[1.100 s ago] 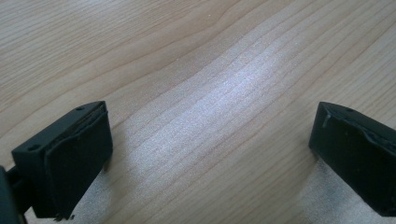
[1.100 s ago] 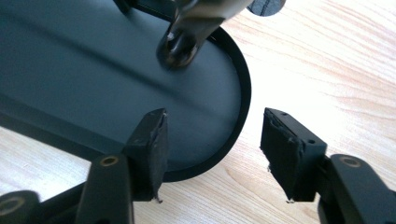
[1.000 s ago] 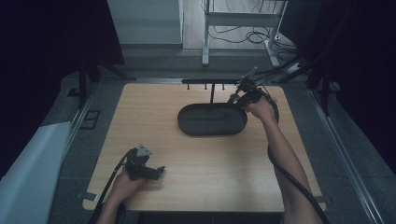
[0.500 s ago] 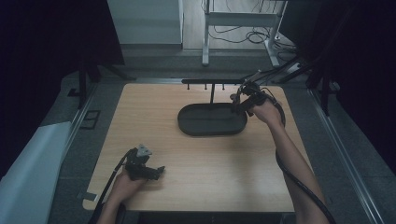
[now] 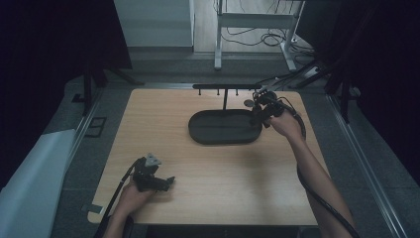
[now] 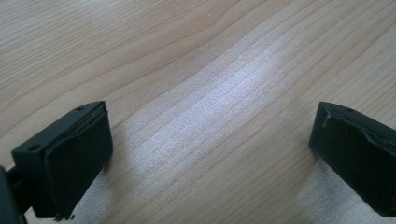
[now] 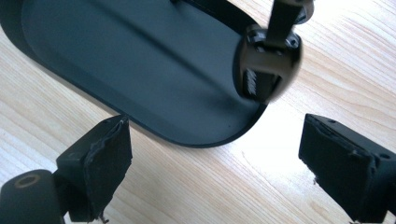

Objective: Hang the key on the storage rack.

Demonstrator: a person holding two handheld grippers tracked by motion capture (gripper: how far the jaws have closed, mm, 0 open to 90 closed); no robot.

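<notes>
Ladle-like utensil (image 7: 267, 65), glossy black metal, hangs from the rack (image 5: 225, 89) over the oval tray's (image 5: 198, 130) right end near the worktop's far edge. It looks stiff and slippery; the flat handle seems the best hold. Right gripper (image 7: 224, 163) gapes empty below it; left gripper (image 6: 210, 158) rests agape near the front-left corner.

The oval black tray (image 7: 140, 70) is cut off by the top and left edges of the right gripper view. Above the tray's near end, a shiny dark metal piece (image 7: 267, 70) hangs blurred; its strap leaves the frame at the top, and its type cannot be told. In the high view, the small item (image 5: 249, 103) just beyond the tray's right end is too small to identify.
</notes>
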